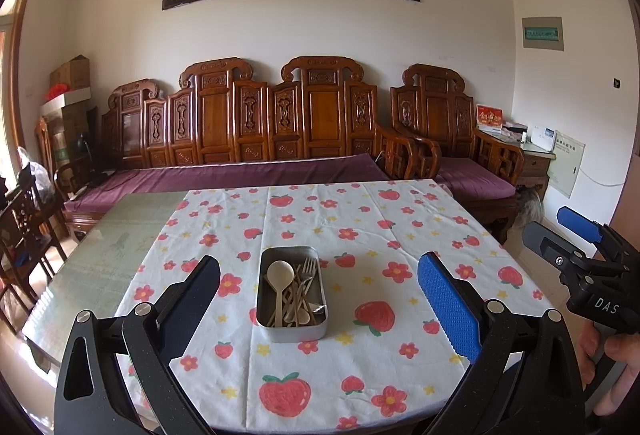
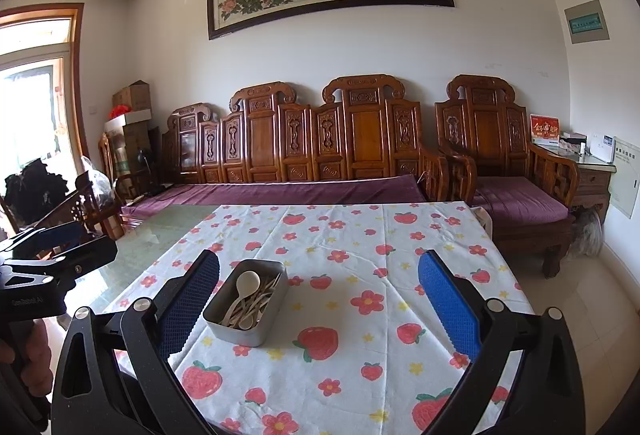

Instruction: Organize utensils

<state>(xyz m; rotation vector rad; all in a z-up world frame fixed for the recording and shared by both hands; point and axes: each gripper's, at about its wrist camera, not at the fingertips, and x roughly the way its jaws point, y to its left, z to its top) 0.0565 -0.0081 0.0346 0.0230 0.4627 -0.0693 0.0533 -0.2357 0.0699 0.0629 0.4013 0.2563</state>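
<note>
Both claws gape wide — left claw (image 1: 318,293) and right claw (image 2: 318,293) level above the tin (image 1: 291,293).

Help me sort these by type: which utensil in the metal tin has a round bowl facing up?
The large cream spoon at the left of the rectangular metal tin; its wide round bowl lies on top, while the metal fork beside it shows tines.

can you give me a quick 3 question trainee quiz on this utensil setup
1. True or false: the metal tin lies on the strawberry tablecloth.
2. Which utensil in the tin has the largest bowl? A) cream spoon B) ladle C) whisk
3. Fill in: both the left gripper and the right gripper are ____.

Key: 1 true; 2 A; 3 open
</note>
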